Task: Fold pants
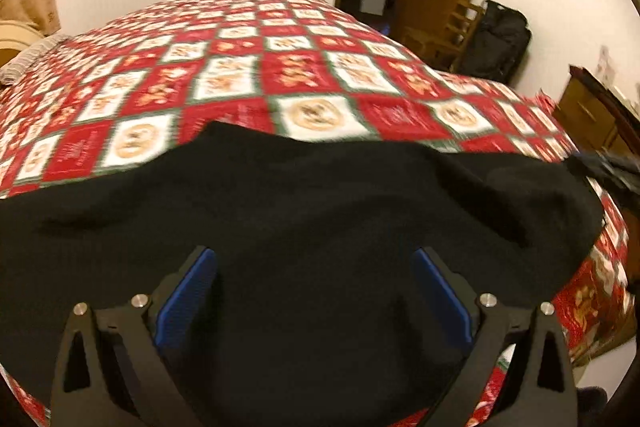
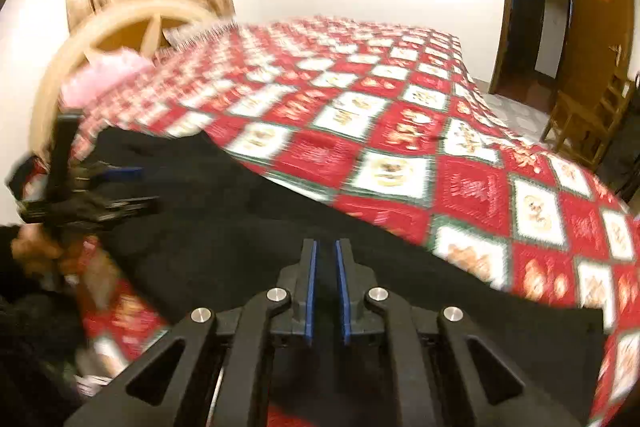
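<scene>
The black pants (image 1: 304, 211) lie spread across the near edge of the bed (image 1: 248, 75), on its red-and-white checked cover. The left tongs (image 1: 314, 259) hang released above the cloth, blue pads wide apart. The right tongs (image 2: 326, 259) are nearly closed with a thin gap; whether cloth is pinched there cannot be told. To fold cleanly, each should probably take an edge and keep the fabric taut and level.
</scene>
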The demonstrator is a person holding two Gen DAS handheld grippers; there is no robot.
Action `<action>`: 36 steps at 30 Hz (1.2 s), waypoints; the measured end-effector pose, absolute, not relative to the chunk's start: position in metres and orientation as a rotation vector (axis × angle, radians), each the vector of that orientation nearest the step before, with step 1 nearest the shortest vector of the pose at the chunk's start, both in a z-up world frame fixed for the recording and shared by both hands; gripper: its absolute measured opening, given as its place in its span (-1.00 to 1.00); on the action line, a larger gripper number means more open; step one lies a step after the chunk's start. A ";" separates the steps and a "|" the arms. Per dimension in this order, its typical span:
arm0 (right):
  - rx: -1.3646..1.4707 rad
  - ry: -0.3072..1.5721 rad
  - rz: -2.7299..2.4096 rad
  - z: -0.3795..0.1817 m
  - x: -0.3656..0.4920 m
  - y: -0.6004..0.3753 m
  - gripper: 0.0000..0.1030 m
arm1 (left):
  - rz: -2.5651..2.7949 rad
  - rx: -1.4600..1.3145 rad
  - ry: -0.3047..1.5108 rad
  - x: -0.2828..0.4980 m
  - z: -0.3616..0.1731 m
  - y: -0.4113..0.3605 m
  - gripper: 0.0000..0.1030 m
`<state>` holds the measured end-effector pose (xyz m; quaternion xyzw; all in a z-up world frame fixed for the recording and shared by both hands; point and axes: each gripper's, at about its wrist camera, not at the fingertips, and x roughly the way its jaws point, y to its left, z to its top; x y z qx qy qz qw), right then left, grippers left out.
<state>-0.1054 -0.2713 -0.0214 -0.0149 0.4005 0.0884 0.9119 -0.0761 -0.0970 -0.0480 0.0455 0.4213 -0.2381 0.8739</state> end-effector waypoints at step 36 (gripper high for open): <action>0.306 0.784 0.059 -0.037 -0.077 -0.332 -0.76 | -0.571 0.235 0.866 -0.108 -0.070 -0.130 0.99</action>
